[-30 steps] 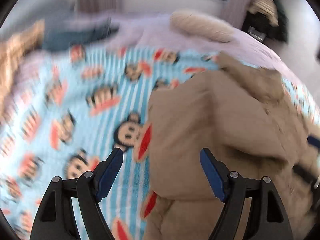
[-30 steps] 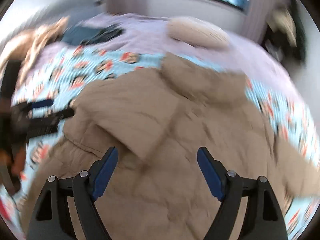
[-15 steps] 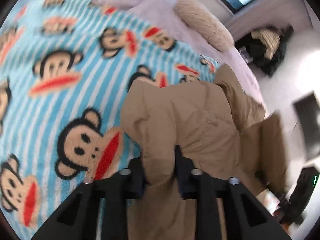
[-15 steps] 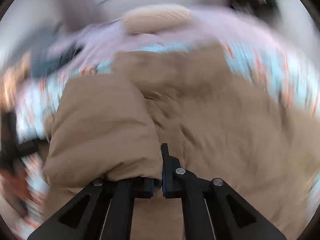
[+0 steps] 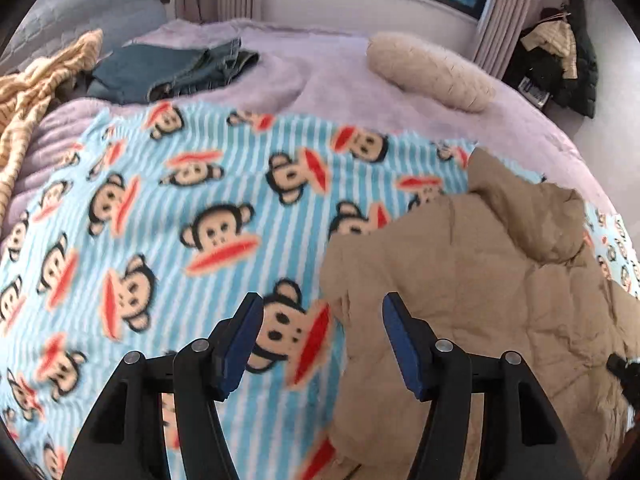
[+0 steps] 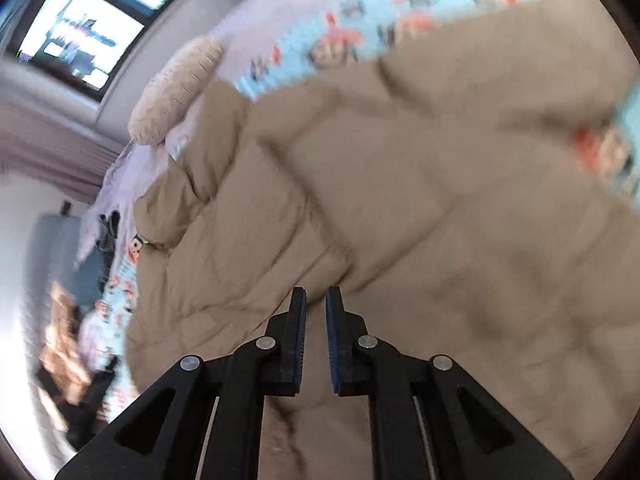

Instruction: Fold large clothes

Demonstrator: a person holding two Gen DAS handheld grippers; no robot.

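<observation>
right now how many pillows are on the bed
1. A cream pillow lies on the lilac bedspread at the far side near the window, beyond the monkey-print blanket and the tan jacket. Others may lie outside the views.

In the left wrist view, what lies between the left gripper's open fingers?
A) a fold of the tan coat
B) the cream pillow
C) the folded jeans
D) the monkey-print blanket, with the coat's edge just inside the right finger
D: the left gripper stands open over the monkey-print blanket, and the tan coat edge lies unpinched beside its right finger.
</observation>
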